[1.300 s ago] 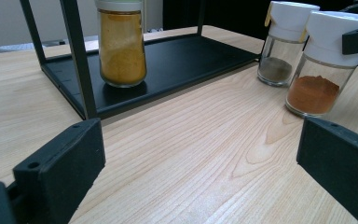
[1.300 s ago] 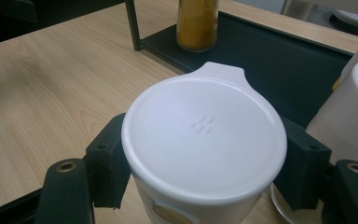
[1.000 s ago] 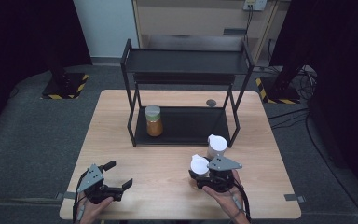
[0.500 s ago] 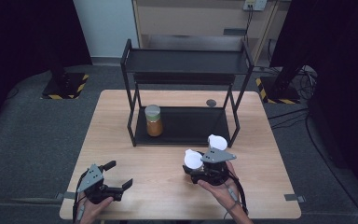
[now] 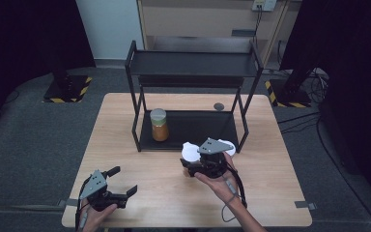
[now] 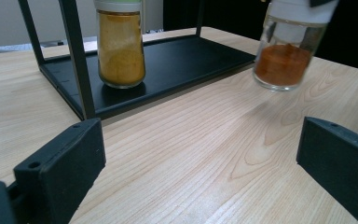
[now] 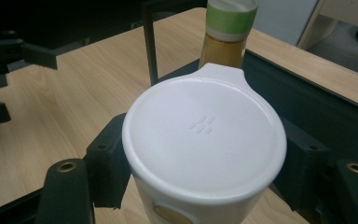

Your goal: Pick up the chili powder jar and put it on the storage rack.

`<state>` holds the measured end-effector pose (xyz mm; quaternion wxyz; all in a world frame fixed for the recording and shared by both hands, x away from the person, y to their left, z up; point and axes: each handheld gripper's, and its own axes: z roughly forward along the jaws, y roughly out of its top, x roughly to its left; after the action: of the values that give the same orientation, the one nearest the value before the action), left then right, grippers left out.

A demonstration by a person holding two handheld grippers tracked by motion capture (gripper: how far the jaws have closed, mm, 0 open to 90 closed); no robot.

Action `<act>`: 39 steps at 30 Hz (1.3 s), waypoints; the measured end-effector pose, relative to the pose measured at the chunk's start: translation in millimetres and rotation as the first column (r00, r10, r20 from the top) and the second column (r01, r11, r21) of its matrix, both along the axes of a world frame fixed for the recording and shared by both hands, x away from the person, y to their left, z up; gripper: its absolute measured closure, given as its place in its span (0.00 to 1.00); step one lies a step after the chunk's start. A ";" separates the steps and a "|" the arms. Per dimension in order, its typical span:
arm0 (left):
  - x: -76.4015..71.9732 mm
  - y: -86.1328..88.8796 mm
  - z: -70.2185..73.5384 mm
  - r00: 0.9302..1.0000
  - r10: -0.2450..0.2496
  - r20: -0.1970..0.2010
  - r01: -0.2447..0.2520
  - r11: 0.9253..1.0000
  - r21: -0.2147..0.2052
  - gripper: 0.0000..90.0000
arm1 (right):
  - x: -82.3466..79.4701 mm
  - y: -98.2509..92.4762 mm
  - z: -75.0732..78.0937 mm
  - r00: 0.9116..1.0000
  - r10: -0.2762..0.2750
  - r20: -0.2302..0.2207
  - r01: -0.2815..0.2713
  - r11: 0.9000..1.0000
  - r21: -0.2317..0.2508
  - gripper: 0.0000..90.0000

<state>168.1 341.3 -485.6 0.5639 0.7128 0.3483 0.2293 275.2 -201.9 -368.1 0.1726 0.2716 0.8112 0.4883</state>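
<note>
My right gripper (image 5: 194,166) is shut on a white-lidded jar (image 5: 190,151) of orange-red powder and holds it just above the table, in front of the black rack (image 5: 193,63). In the right gripper view the black jaws clamp the jar (image 7: 205,135) from both sides, below its lid. The same jar (image 6: 289,51) hangs at the upper right of the left gripper view. A yellow spice jar (image 5: 159,124) stands on the rack's bottom shelf at the left. My left gripper (image 5: 110,186) rests open near the table's front left corner, with nothing between its fingers.
A second white-lidded jar (image 5: 228,145) stands by the rack's front right leg, partly behind the right gripper's grey plate. A small dark disc (image 5: 218,106) lies on the table behind the rack. The rack's top shelf carries nothing.
The right gripper has carried its jar up and to the left, away from the second white-lidded jar. The left gripper has stayed put.
</note>
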 end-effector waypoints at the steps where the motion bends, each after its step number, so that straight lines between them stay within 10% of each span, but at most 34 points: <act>1: 0.0 0.0 0.1 1.000 0.000 0.000 0.000 1.000 0.002 0.00 | 1.5 2.4 0.8 1.000 -0.001 0.004 0.001 1.000 0.001 0.35; 39: 0.5 -2.1 1.2 1.000 -0.016 0.007 0.016 1.000 0.021 0.00 | 71.7 66.2 5.3 0.982 -0.189 0.027 0.188 0.982 0.017 0.35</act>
<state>168.6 339.2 -484.3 0.5594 0.7206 0.3383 0.2309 346.9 -135.7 -362.8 0.2276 0.3415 0.7756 0.4795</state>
